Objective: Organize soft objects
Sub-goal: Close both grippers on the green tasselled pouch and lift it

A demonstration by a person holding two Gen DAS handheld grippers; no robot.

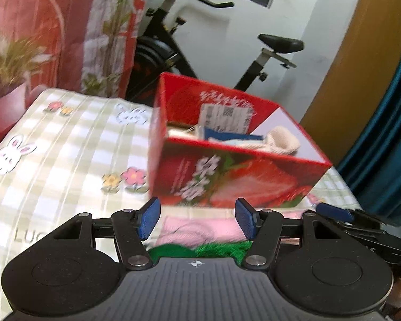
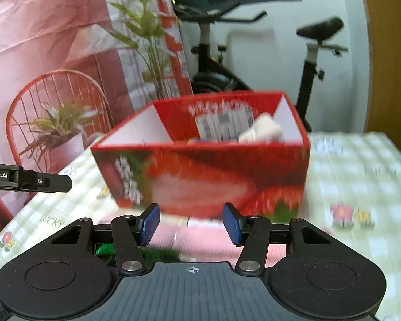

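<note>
A red strawberry-print box (image 1: 227,176) stands on the checked cloth, also in the right wrist view (image 2: 200,176). Inside lie a cream knitted item (image 1: 282,140), a blue item (image 1: 227,135) and a labelled packet (image 1: 224,117); the cream item shows too in the right view (image 2: 262,131). A pink soft cloth (image 1: 197,231) and a green fuzzy item (image 1: 200,250) lie just in front of the box, under both grippers; they show in the right view as pink (image 2: 200,240) and green (image 2: 157,254). My left gripper (image 1: 197,220) is open and empty. My right gripper (image 2: 191,223) is open and empty.
The checked cloth (image 1: 66,147) with rabbit and flower prints covers the surface. A pink-red printed bag (image 1: 53,40) stands at the back left. An exercise bike (image 1: 227,48) stands behind the box. The other gripper shows at the right edge (image 1: 361,224).
</note>
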